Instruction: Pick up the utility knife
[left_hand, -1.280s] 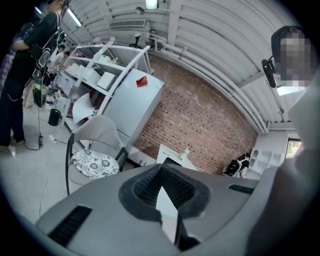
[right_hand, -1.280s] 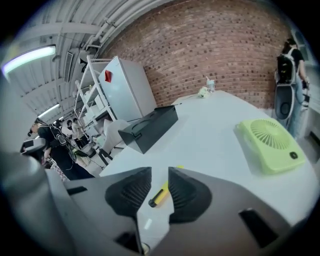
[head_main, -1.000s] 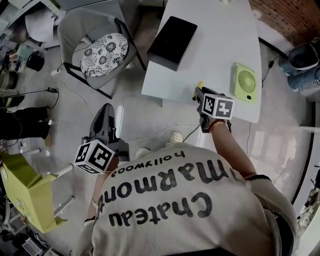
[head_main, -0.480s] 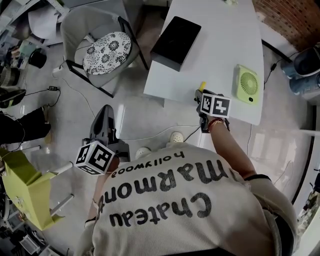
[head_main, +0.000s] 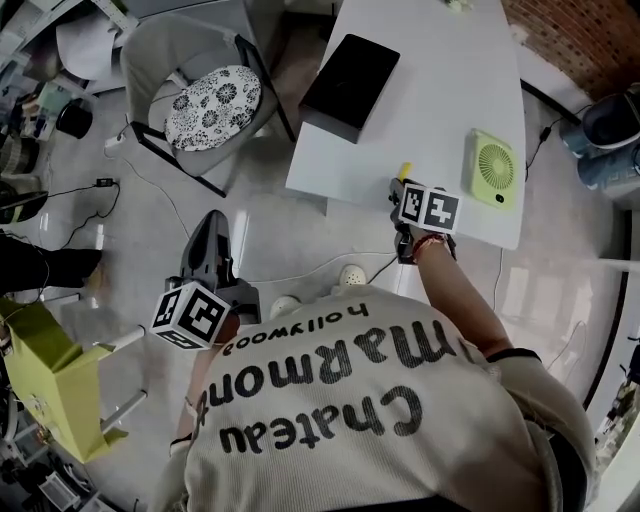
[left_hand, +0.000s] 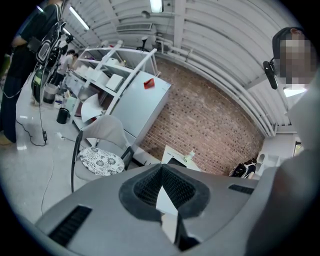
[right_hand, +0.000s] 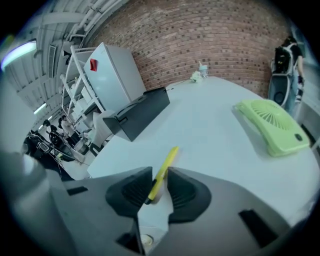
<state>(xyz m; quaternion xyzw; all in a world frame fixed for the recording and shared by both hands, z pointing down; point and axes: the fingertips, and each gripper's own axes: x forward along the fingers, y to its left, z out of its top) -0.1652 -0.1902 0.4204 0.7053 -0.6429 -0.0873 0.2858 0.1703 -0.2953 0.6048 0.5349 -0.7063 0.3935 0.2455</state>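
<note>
Plastic and a thin blade make up the utility knife (right_hand: 167, 160), so judge it light, stiff and narrow, with a smooth yellow body that could slide or pivot if you squeeze only its end; take it across the flat sides near the middle, away from the blade tip.

It lies on the white table (right_hand: 215, 125) near the front edge, lower centre of the right gripper view, its near end between the pads; your right tongs (right_hand: 157, 176) are closed down to about the knife's width, and both pads seem to press its sides, though the knife does not look raised off the table.

Your left tongs (left_hand: 161, 169) are closed, pads meeting with nothing between them, hanging low over the floor at the lower left of the head view (head_main: 210, 240).

Against the frame a second ago, little differs; the right tongs (head_main: 398, 190) sit at the same spot, the knife's yellow tip (head_main: 403, 169) has not shifted, and the left tongs have not moved.
</note>
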